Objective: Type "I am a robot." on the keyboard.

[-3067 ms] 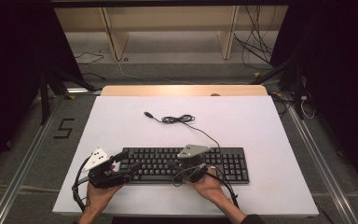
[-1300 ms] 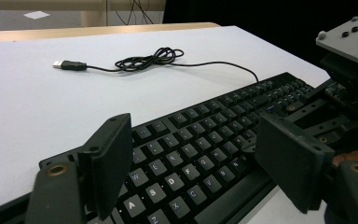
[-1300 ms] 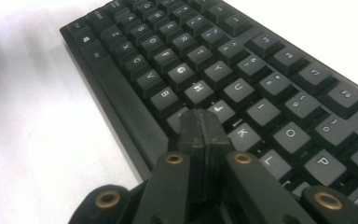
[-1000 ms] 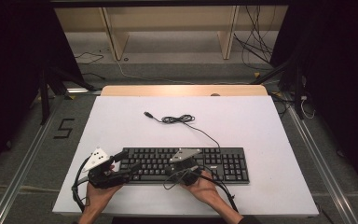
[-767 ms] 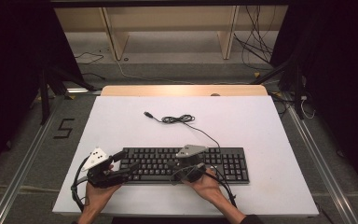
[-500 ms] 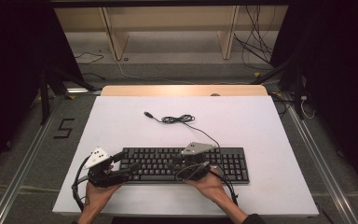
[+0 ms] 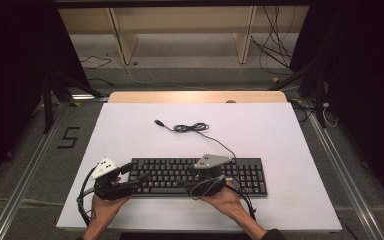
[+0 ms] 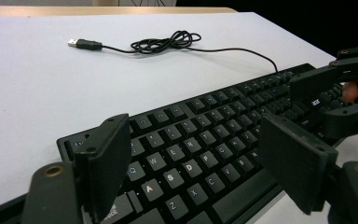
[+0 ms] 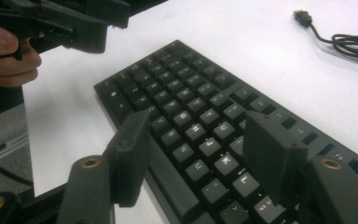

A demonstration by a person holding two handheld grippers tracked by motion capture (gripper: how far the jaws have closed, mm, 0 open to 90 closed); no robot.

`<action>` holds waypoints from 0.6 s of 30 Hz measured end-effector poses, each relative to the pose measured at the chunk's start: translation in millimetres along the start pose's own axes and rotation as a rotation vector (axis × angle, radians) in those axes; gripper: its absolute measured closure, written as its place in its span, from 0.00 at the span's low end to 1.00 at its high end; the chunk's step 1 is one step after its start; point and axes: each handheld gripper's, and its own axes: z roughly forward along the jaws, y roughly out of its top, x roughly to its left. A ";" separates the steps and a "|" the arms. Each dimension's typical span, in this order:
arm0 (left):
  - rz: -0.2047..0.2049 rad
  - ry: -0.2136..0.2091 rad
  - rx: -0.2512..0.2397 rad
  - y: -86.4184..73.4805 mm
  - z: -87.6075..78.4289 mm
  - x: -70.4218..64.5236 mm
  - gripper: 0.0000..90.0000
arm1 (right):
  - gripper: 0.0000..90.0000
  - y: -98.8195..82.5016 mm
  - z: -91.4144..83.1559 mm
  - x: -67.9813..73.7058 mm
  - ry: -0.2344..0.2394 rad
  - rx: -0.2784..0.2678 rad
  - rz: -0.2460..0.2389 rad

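right tongs [image 9: 198, 154] just opened, nothing between

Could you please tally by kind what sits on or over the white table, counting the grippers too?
Keyboard, black: 1
Cable, black, with its USB plug lying loose on the table: 1
Grippers, both over the keyboard with jaws apart: 2 (left gripper, right gripper)
Total: 4

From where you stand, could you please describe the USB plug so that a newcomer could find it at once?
Start at the white table and the black keyboard near its front edge. A thin black cable runs from the keyboard's back to a small coil. The plug is the loose, metal-tipped end just beyond the coil, touching nothing else.
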 end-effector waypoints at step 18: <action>-0.003 0.003 -0.004 0.3 -1.1 1.3 0.29 | 1.00 -6.3 15.5 13.9 0.019 0.089 -0.047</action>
